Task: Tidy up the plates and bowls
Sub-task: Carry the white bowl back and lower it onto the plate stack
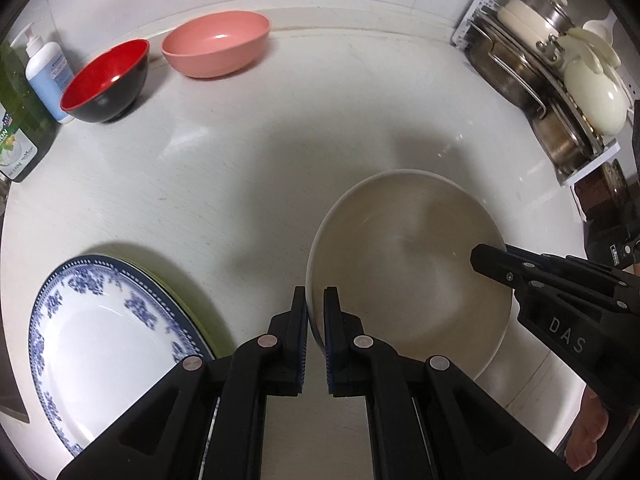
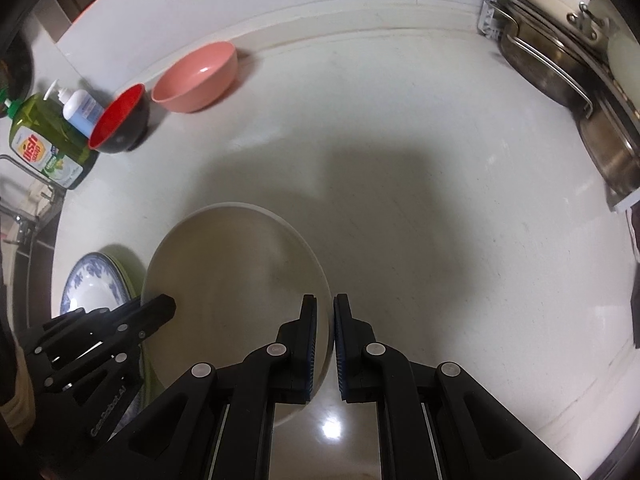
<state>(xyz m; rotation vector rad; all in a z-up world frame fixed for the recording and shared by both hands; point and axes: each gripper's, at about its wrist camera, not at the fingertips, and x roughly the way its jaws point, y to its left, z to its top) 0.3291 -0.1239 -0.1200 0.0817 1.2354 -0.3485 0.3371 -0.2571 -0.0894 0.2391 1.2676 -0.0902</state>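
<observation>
A large cream bowl [image 1: 408,264] is held by its rim from two sides over the white counter. My left gripper [image 1: 316,298] is shut on the bowl's left rim, and my right gripper [image 2: 325,306] is shut on the right rim of the same bowl [image 2: 232,276]. A blue-patterned white plate [image 1: 108,352] lies at lower left on top of a green plate [image 1: 196,320]. A pink bowl [image 1: 218,42] and a red-and-black bowl [image 1: 106,80] stand side by side at the back wall.
Soap bottles [image 2: 52,140] stand at the far left beside a sink tap [image 2: 24,200]. A dish rack with steel pots and lids [image 1: 552,80] fills the back right corner. The white countertop [image 2: 420,220] runs to the wall.
</observation>
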